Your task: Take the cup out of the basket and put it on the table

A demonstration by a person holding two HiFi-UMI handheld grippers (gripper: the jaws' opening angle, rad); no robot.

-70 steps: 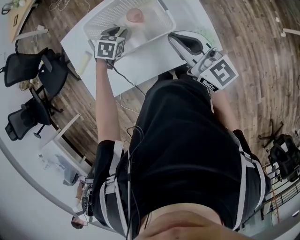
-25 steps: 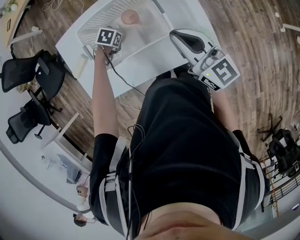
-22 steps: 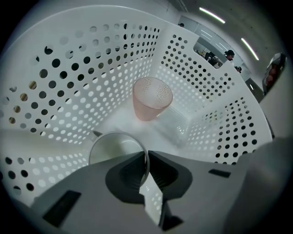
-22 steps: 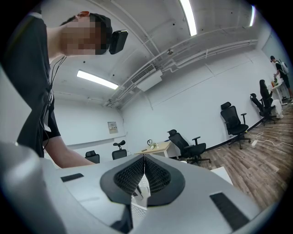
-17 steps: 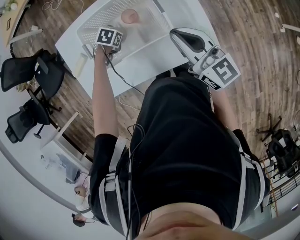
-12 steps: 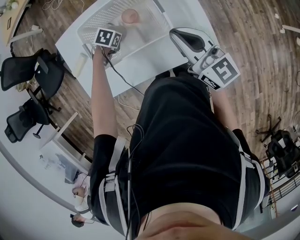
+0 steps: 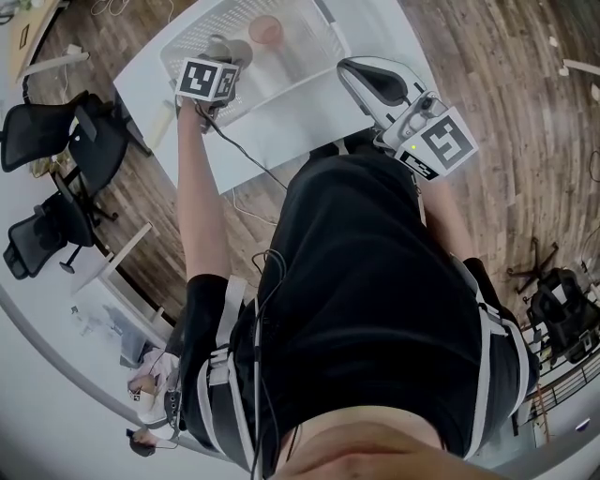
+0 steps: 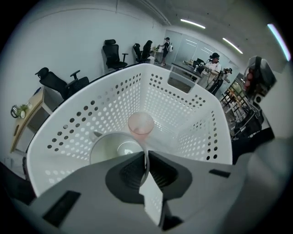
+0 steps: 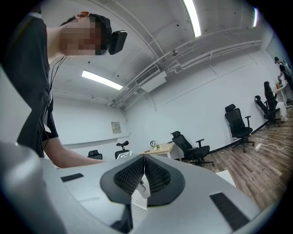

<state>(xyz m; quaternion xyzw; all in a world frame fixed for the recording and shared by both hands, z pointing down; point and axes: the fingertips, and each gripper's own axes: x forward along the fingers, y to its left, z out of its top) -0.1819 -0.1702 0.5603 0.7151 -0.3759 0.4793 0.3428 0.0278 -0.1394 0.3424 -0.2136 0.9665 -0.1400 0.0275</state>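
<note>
Now our left gripper (image 8: 146,161) is clenched on the rim of the pale cup (image 8: 114,148), low in the frame inside the basket (image 8: 110,91), beside a pink cup (image 8: 140,124). We should lift straight, clearing the wall, before heading to the table (image 7: 279,120). Our right gripper (image 9: 144,170) is pinched shut, empty. The jaws hide the cup's near side and underside.

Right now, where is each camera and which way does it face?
Head view: on the head, steeply down at table, basket; torso, left arm, left gripper, right gripper.
Left gripper view: on that gripper, down into basket; fingers shut on pale cup's rim.
Right gripper view: on its gripper, level across office; shut fingers, an arm.
Shared, first two: basket, pink cup.
</note>
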